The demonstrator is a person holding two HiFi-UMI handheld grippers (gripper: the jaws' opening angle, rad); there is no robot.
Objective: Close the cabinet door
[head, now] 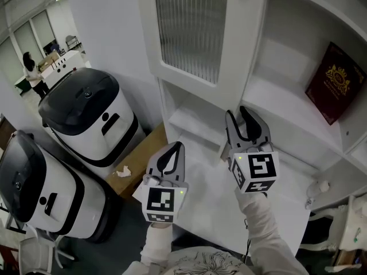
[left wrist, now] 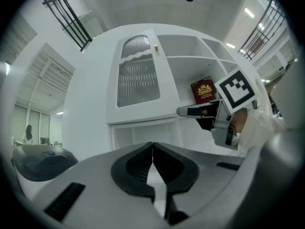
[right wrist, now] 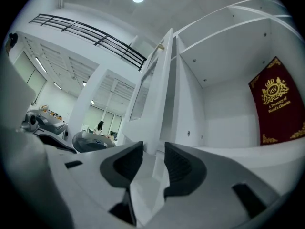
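Observation:
The white cabinet door [head: 189, 27] has a ribbed glass panel and stands slightly ajar over the left column. The right gripper view shows the door [right wrist: 164, 89] almost edge-on, with a small knob [right wrist: 161, 46] near its top. My right gripper [head: 241, 114] is held level at the door's free edge. Its jaws [right wrist: 153, 149] are open, and the door's lower edge shows in the gap without the pads pressing on it. My left gripper [head: 175, 148] hangs lower left, in front of the cabinet's counter. It [left wrist: 152, 147] is shut and empty, facing the door [left wrist: 139, 80].
A dark red book [head: 335, 82] leans in the open shelf to the right. Two white-and-black machines [head: 86, 113] [head: 34, 193] stand on the floor at left, beside a cardboard box [head: 137, 159]. A person [head: 31, 73] stands far back left. A white counter [head: 212, 193] juts out below the grippers.

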